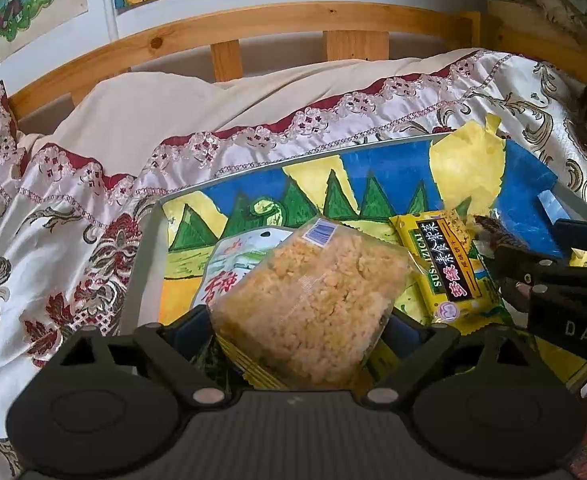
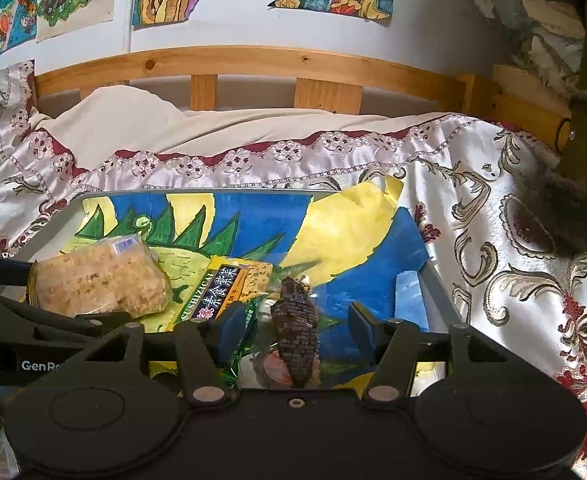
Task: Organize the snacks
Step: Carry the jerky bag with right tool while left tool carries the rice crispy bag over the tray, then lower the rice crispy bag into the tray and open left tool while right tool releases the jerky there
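A grey tray [image 1: 145,248] lined with a painted sheet lies on the bed. In it a clear bag of puffed rice snack [image 1: 309,292] rests on a white-and-green pack [image 1: 237,256], between the fingers of my left gripper [image 1: 299,330]. The jaws stand wide and the pads sit just off the bag's sides. Beside it lies a yellow seaweed pack [image 1: 449,268]. In the right wrist view a dark snack in clear wrap [image 2: 295,320] lies between the fingers of my right gripper [image 2: 295,328], open with a gap on each side. The rice bag [image 2: 97,280] and yellow pack [image 2: 221,292] lie to its left.
The tray's right wall [image 2: 441,292] borders a satin floral bedspread [image 2: 513,240]. A cream pillow [image 2: 213,128] and a wooden headboard [image 2: 253,64] stand behind the tray. Drawings hang on the wall. A dark furry thing [image 2: 573,216] lies at the far right.
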The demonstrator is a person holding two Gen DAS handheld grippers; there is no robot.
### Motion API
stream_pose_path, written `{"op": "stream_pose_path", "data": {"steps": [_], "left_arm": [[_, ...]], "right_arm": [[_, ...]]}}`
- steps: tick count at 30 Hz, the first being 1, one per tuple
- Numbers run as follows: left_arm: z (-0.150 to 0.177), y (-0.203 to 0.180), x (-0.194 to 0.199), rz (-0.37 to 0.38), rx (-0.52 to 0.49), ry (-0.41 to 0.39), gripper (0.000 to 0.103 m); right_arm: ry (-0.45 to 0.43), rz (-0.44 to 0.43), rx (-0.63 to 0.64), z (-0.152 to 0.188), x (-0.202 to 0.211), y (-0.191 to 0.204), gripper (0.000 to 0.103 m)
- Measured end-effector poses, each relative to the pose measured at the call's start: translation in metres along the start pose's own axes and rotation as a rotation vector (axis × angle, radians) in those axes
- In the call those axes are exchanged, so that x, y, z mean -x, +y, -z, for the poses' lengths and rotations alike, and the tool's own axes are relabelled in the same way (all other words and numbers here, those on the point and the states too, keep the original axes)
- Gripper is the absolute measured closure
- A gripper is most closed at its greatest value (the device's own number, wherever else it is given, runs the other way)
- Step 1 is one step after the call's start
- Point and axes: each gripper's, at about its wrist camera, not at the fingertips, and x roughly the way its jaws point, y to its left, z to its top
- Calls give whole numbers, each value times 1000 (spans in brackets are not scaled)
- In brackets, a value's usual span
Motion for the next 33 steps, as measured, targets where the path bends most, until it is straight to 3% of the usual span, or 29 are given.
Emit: {"op": "stream_pose_path", "data": {"steps": [5,23,27,33], "left_arm": [[0,2,5,-1,7,6,5],[-8,12,48,-10,55,-46,1],[-8,19,58,15,91,-62,1],[-2,20,56,-10,79,-41,1]], "right_arm": [[-17,6,-24,-2,10,-6,30],[-113,9,-101,-9,62,-27,11],[-130,9,-111,-9,72,-30,8],[-136,3,-124,-6,82,-33,8]]}}
